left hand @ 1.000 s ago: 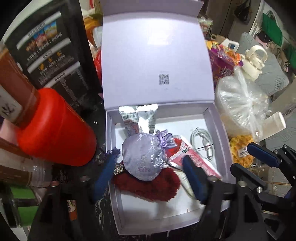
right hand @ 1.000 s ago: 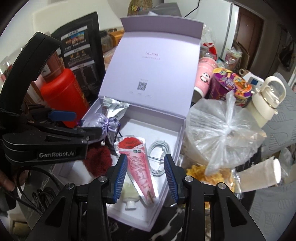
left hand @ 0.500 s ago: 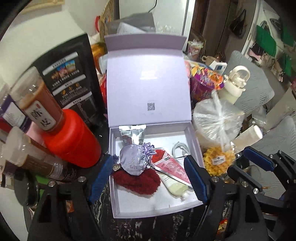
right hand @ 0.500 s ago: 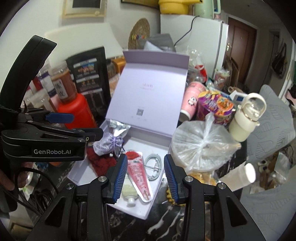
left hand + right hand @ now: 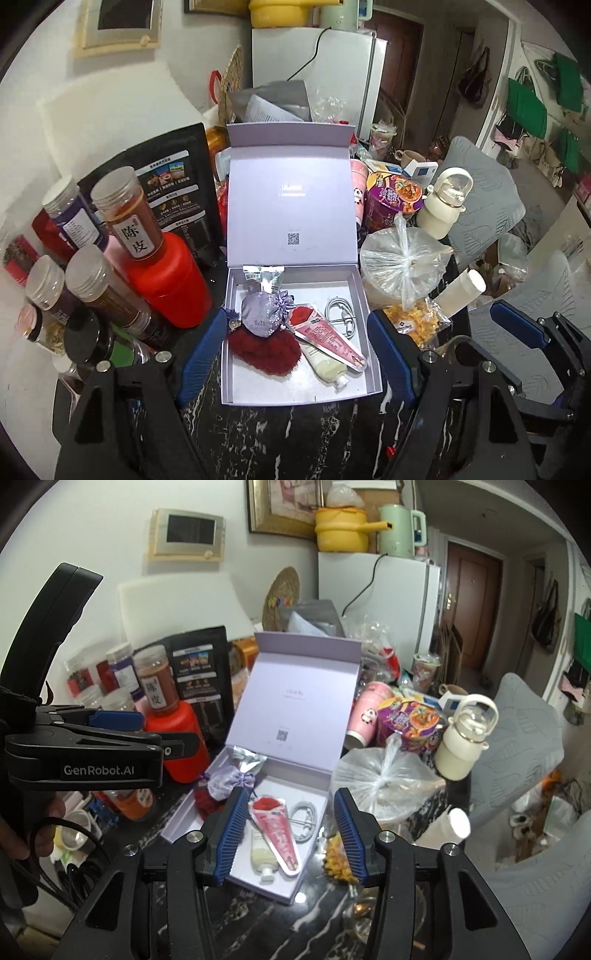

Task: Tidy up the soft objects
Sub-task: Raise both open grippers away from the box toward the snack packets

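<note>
An open lilac box (image 5: 354, 391) (image 5: 177, 827) stands on the dark marble table with its lid upright. Inside lie a lilac satin pouch (image 5: 263, 314) (image 5: 225, 784) on a dark red fluffy pad (image 5: 266, 349) (image 5: 205, 801), a pink and red cone packet (image 5: 325, 336) (image 5: 275, 829), a pale tube (image 5: 327, 371) (image 5: 263, 860), a silver sachet (image 5: 264, 278) and a white cable (image 5: 341, 314) (image 5: 304, 816). My left gripper (image 5: 297, 356) is open and empty, held above the box's near side. My right gripper (image 5: 290, 836) is open and empty, above the box's right front.
A red canister (image 5: 168, 280), several jars (image 5: 125, 214) and a black pouch (image 5: 173, 184) crowd the left. A tied plastic bag (image 5: 400, 258), a noodle cup (image 5: 393, 199), a cream kettle bottle (image 5: 445, 203) and a yellow snack packet (image 5: 413, 321) stand on the right.
Both grippers have pulled back and up from the box, so it looks smaller and more of the room shows. The pouch stays in the box on the red pad.
</note>
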Tool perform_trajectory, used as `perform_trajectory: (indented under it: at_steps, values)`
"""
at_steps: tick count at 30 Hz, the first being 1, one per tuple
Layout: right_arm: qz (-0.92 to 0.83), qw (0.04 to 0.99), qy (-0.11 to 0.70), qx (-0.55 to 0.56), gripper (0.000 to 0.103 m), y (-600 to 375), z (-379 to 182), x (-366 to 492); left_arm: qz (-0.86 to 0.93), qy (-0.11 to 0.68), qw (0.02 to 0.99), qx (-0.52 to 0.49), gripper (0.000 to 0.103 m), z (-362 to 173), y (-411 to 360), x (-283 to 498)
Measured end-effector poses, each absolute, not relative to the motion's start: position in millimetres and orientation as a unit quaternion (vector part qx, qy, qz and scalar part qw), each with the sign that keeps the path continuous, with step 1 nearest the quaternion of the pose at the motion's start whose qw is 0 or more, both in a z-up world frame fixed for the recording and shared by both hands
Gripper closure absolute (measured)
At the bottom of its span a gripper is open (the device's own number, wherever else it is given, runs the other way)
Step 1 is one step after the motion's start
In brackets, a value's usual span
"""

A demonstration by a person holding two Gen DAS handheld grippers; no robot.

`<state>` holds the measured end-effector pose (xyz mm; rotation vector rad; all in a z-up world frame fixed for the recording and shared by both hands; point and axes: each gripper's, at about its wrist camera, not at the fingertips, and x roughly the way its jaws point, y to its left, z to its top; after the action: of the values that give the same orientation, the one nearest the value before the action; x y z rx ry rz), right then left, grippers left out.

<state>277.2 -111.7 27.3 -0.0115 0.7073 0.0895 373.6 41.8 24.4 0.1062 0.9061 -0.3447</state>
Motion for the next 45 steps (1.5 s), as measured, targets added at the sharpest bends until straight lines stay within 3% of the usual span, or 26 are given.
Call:
perform_trajectory:
  at_steps: [17, 31, 45]
  values:
    - [0.052, 0.95, 0.309, -0.011, 0.047, -122.6, 59.0, 199.1, -0.153, 0.4, 0.903, 0.039, 0.024, 62.6, 37.8, 292.2]
    - [0.069, 0.95, 0.306, -0.009, 0.047, -134.6, 60.2, 132.8, -0.136, 0.403, 0.904, 0.037, 0.024, 62.9, 33.1, 221.8]
    - [0.092, 0.944, 0.316, -0.011, 0.047, -150.4, 53.1, 67.6, -0.113, 0.414, 0.903, 0.025, 0.015, 53.0, 25.6, 148.0]
